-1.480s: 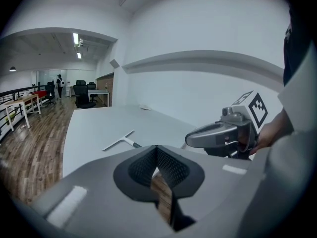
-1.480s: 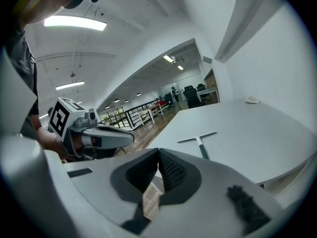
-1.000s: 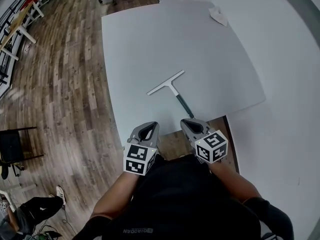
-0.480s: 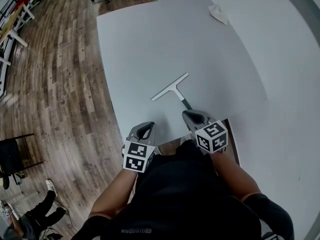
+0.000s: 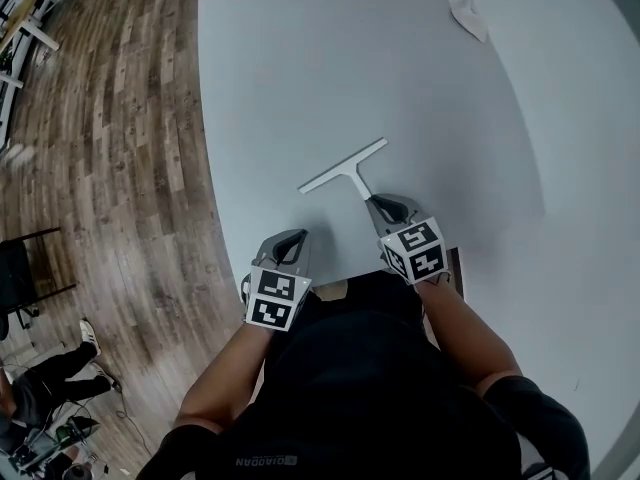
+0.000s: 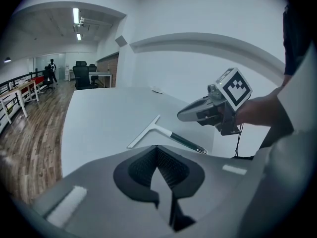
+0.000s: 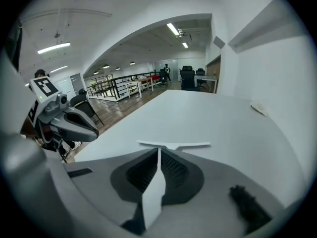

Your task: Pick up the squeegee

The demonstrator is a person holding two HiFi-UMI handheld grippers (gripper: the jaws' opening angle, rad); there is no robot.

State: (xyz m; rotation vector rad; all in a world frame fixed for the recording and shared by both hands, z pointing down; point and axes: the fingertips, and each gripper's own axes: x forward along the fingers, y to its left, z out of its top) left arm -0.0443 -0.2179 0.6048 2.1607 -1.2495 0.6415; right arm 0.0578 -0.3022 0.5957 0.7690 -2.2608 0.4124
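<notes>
At the table edge, left gripper and right gripper hang clenched, empty, the latter seemingly over the squeegee.

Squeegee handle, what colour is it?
The squeegee handle is dark green, the blade white; best seen in the left gripper view.

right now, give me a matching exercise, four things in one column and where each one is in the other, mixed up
Things:
1. squeegee
2. crumpled white cloth
3. left gripper
4. right gripper

Places:
a. far right part of the table
b. just above the squeegee's handle, shut
c. by the table's near left corner, shut
d. lying flat near the table's near edge, blade end away from the person

Pairs: 1-d, 2-a, 3-c, 4-b
</notes>
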